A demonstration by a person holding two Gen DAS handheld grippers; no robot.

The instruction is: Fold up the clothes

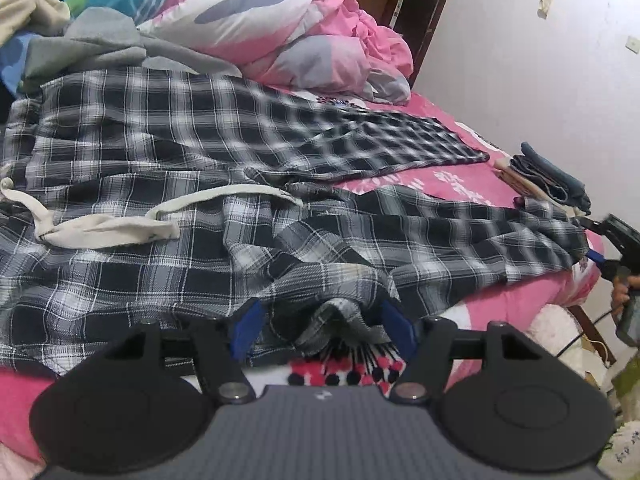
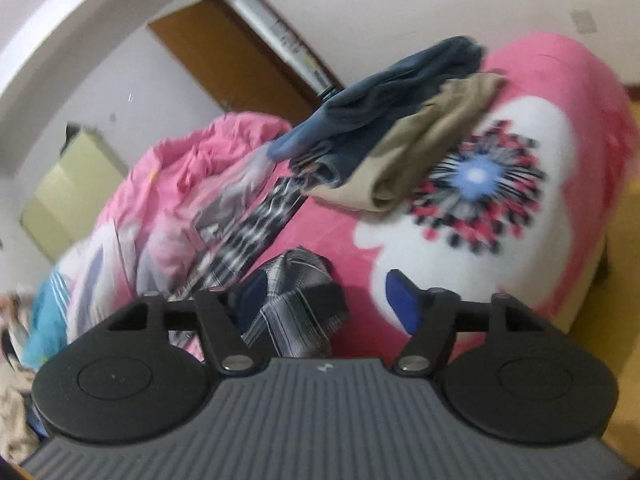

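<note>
- Black-and-white checked cotton trousers (image 1: 224, 148) lie spread across the pink bedsheet (image 1: 448, 184), a white drawstring (image 1: 120, 220) trailing over the left side
- Left gripper (image 1: 320, 326) sits at the near edge, blue pads apart, a bunched fold of the cloth between them, not pinched
- Right gripper (image 2: 332, 300), released, has the checked hem lying loose against its left finger
- Folded blue and beige garments (image 2: 400, 136) rest beyond, further right

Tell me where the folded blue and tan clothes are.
The folded blue and tan clothes lie on the pink bedsheet, beside the flower print; the left wrist view shows them at the bed's far right edge.
</note>
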